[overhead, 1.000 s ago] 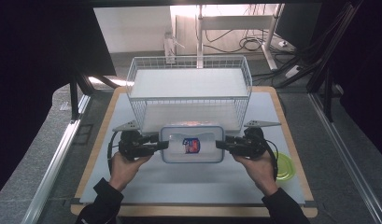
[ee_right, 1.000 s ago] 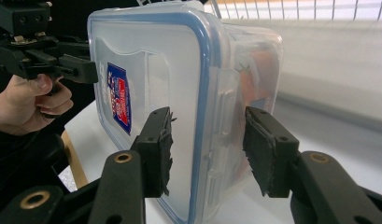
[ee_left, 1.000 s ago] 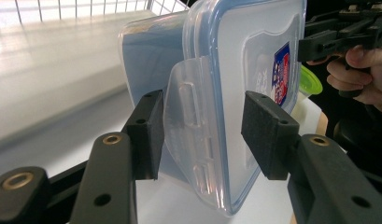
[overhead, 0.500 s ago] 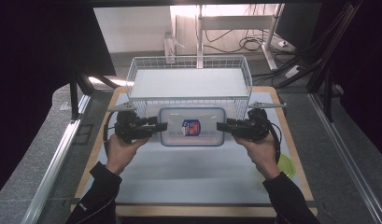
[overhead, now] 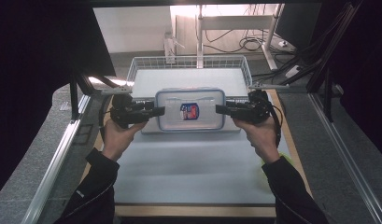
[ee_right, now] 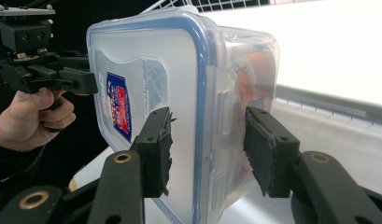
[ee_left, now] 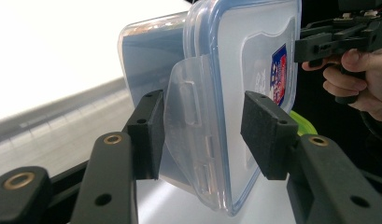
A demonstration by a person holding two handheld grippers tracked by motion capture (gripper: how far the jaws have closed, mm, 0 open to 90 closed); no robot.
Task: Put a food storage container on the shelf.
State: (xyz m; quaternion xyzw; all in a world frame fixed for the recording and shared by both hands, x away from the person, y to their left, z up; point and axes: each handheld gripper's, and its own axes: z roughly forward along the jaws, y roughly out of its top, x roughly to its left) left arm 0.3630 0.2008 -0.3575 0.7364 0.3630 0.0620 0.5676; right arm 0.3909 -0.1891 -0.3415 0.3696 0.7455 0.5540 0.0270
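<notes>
A clear plastic food box with a blue-rimmed lid and a red and blue label hangs in the air just in front of the wire basket. My left gripper is shut on its left end, the right gripper on its right end. In the left gripper view the pads clamp the box at its latch flap, across lid and base, and the right gripper shows at the far end. The right gripper view has the box between its pads, something orange inside, and the left gripper beyond.
The white wire basket stands at the back of the white mat, its floor bare. A yellow-green round thing lies at the mat's right edge, partly under the right forearm. Metal rails run along both sides of the table.
Both hands have lifted the box off the mat and carried it up and toward the basket. The grips on its two ends have stayed the same.
</notes>
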